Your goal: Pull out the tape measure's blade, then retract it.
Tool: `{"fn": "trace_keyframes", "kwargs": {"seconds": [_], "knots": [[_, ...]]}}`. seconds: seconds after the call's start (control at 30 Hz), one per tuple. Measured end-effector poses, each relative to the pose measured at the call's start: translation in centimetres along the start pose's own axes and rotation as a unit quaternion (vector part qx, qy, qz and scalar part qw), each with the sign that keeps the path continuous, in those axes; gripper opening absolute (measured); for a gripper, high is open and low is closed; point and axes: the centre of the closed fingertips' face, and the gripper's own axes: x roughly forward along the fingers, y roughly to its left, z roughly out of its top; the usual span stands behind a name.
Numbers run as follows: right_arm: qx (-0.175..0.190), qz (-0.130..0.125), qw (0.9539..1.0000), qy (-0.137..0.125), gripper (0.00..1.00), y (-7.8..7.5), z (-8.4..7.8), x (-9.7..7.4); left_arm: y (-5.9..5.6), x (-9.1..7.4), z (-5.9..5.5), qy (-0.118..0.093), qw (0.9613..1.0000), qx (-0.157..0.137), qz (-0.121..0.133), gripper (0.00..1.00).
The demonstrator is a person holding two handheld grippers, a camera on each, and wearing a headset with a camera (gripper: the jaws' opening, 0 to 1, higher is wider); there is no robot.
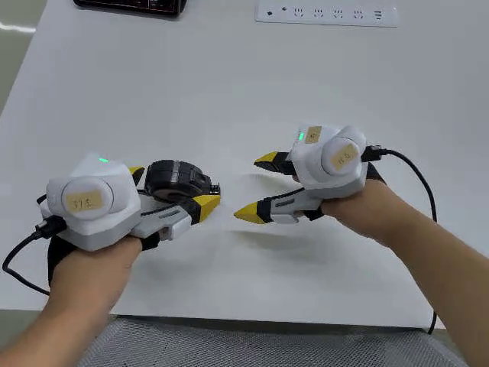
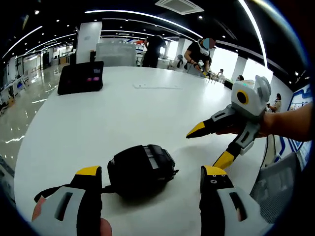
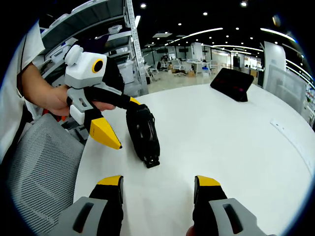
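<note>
Presently underneath: a white desk (image 1: 229, 84) is seen from above in the head view.
Task object: a black, round-cased tape measure (image 1: 177, 181) (image 2: 141, 169) (image 3: 143, 133) is laid flat on the desk, toward the front left in the head view.
Blade hook (image 1: 216, 186) (image 3: 151, 161): it appears to be seated at the mouth of the case, though the detail is small.
Left gripper (image 1: 172, 187) (image 2: 151, 171) (image 3: 122, 121): a white body with yellow-tipped fingers is held low over the desk. The fingers are spread wide, with the tape measure set between them. The near finger is kept clear of the case. Whether the far finger touches it cannot be told.
Right gripper (image 1: 257, 186) (image 2: 210, 146) (image 3: 158, 181): it is held just beside the tape measure, apart from it. Its fingers are spread, and the tips are pointed toward the case.
Far edge: a white power strip (image 1: 326, 13) and a dark flat tablet-like device (image 1: 130, 4) (image 2: 81, 77) (image 3: 232, 84) are placed well apart from the tape measure.
Front edge: a grey mesh chair (image 1: 252, 348) (image 3: 44, 162) is seen below the desk.
</note>
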Motion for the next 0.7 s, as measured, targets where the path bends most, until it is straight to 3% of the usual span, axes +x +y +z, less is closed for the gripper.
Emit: {"fn": "trace_keyframes", "kwargs": {"seconds": [0.37,0.7], "knots": [[0.002,-0.025,0.9997,-0.002,0.63,-0.1,-0.6,-2.8,0.2,-1.3,0.1,0.005,0.9989,0.043,-0.017,0.88],[0.013,-0.033,0.9994,-0.007,0.69,0.5,-1.8,-4.8,0.5,-2.2,0.1,0.009,0.9968,0.071,-0.038,0.91]]}}
